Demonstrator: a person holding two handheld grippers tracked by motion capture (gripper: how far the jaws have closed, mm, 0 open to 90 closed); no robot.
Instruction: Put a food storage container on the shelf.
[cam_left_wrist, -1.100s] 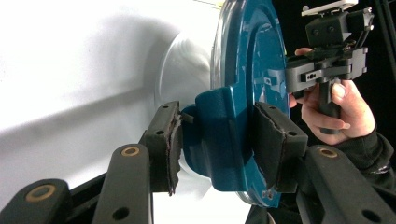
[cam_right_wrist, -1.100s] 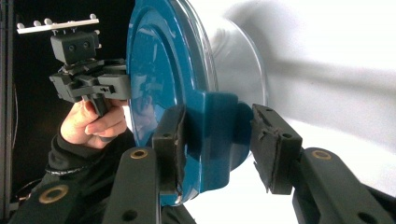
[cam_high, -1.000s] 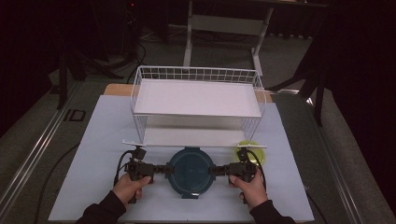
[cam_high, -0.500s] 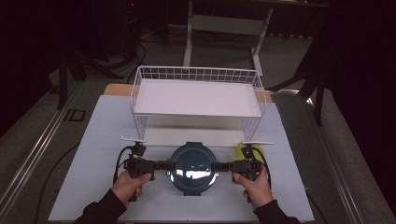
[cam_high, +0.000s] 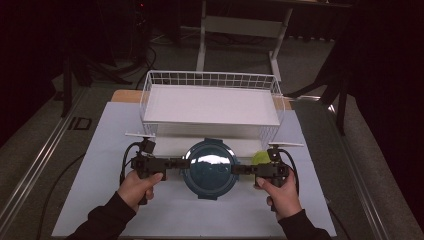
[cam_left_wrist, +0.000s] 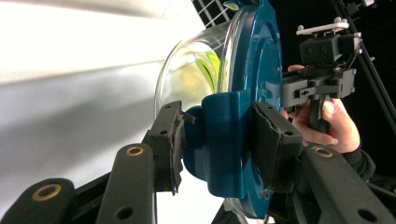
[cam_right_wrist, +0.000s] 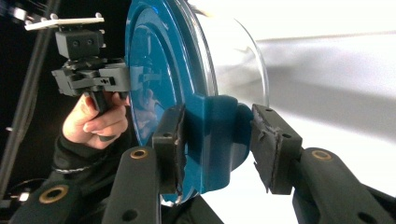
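Overhead, from the high view, a round container (cam_high: 210, 168) with a dark teal lid sits between the two claws over the near middle of the worktop (cam_high: 100, 145), just in front of the white wire basket (cam_high: 212, 97) that stands toward the far edge. The left claw (cam_high: 176, 162) grips the container's left lid tab and the right claw (cam_high: 244, 169) its right tab, each held in a hand; a yellow-green thing (cam_high: 259, 158) peeks out by the right claw. Next, in the left gripper view, the left claw (cam_left_wrist: 217, 142) is clenched on the teal tab, pads pressing either side, and the clear bowl under the lid shows green contents. Last, in the right gripper view, the right claw (cam_right_wrist: 217, 140) holds the opposite tab; its left pad is pressed on, its right pad close against the tab's rounded end
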